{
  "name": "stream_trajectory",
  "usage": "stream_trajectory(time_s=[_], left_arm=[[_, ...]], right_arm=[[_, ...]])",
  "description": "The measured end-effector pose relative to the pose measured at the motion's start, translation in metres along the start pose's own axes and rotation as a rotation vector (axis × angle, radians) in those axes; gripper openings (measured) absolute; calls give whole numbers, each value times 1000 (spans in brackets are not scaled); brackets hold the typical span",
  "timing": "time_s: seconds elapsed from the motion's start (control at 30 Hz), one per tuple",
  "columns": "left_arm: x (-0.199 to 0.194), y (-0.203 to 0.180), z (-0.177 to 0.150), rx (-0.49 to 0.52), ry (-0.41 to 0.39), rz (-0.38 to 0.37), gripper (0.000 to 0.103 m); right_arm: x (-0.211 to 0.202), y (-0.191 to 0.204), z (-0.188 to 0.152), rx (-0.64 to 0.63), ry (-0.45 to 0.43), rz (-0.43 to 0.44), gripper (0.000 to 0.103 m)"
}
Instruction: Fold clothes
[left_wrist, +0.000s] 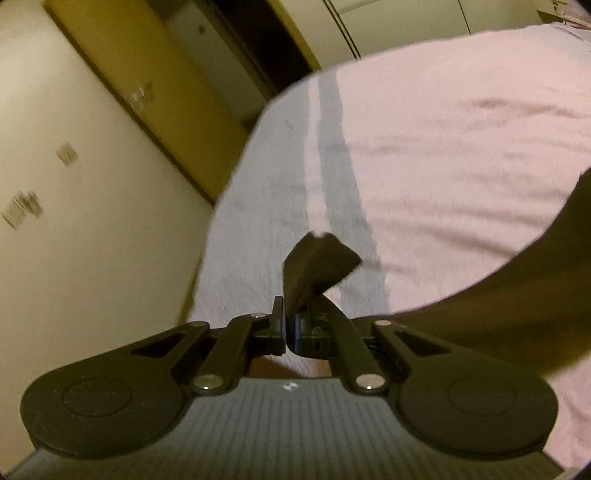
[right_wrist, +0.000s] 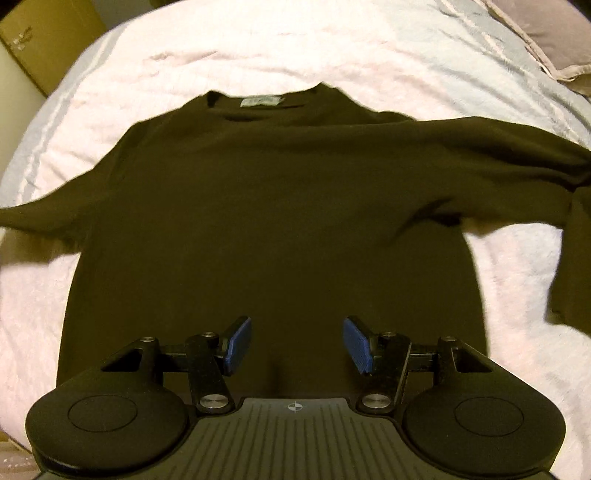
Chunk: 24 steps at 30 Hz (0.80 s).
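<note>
Dark long-sleeved shirt (right_wrist: 273, 206) spread flat and face up on the bed (right_wrist: 258, 48), collar with a pale neck label (right_wrist: 261, 101) at the far side, hem nearest the right camera. Bedcover pale pink with a grey-blue border and stripe along the edge (left_wrist: 332, 155). One sleeve (right_wrist: 517, 147) stretched out toward the right of the right wrist view and bent down at its end; the other sleeve running off the left edge of that view. Right tongs (right_wrist: 297, 345) spread wide, blue pads (right_wrist: 239, 343) well apart, hovering over the lower body of the shirt near the hem, gripping nothing. Left tongs (left_wrist: 290, 328) pressed together, pinching a small peak of the dark fabric (left_wrist: 317, 266) that sticks up beyond the tips; more of the same cloth sweeping across the right of the left wrist view. Left view blurred. Cream wall (left_wrist: 74, 258) and yellowish-brown door frame (left_wrist: 147, 92) beyond the bed edge on the left; grey pillow (right_wrist: 550, 33) at the far right corner of the bed.
</note>
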<state>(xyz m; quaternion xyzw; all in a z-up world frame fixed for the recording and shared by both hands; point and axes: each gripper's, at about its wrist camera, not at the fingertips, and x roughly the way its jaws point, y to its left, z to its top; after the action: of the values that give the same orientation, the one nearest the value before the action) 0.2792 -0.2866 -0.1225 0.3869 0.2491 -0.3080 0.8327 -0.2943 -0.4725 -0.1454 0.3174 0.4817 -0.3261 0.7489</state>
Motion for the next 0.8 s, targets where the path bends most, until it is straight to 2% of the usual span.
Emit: stream_trajectory(time_s=[0.07, 0.13, 0.17, 0.27, 0.4, 0.57, 0.67, 0.8], left_arm=[[17, 4, -15, -8, 38, -26, 12], [26, 4, -26, -7, 62, -25, 23], [29, 5, -33, -14, 76, -27, 25], [37, 7, -46, -36, 121, -32, 25], [37, 8, -67, -20, 185, -16, 26], [24, 1, -74, 11, 220, 69, 29], [5, -7, -62, 29, 190, 137, 35], [-22, -31, -31, 43, 138, 194, 37]], right_arm=[[3, 16, 3, 14, 3, 1, 59], [6, 31, 6, 23, 4, 15, 59], [6, 37, 7, 14, 3, 16, 59], [8, 48, 13, -17, 3, 1, 59], [6, 37, 13, 6, 0, -37, 59], [-12, 0, 12, 43, -37, -89, 59], [-23, -38, 14, 58, -62, -133, 59], [-36, -109, 17, 84, -93, -177, 59]])
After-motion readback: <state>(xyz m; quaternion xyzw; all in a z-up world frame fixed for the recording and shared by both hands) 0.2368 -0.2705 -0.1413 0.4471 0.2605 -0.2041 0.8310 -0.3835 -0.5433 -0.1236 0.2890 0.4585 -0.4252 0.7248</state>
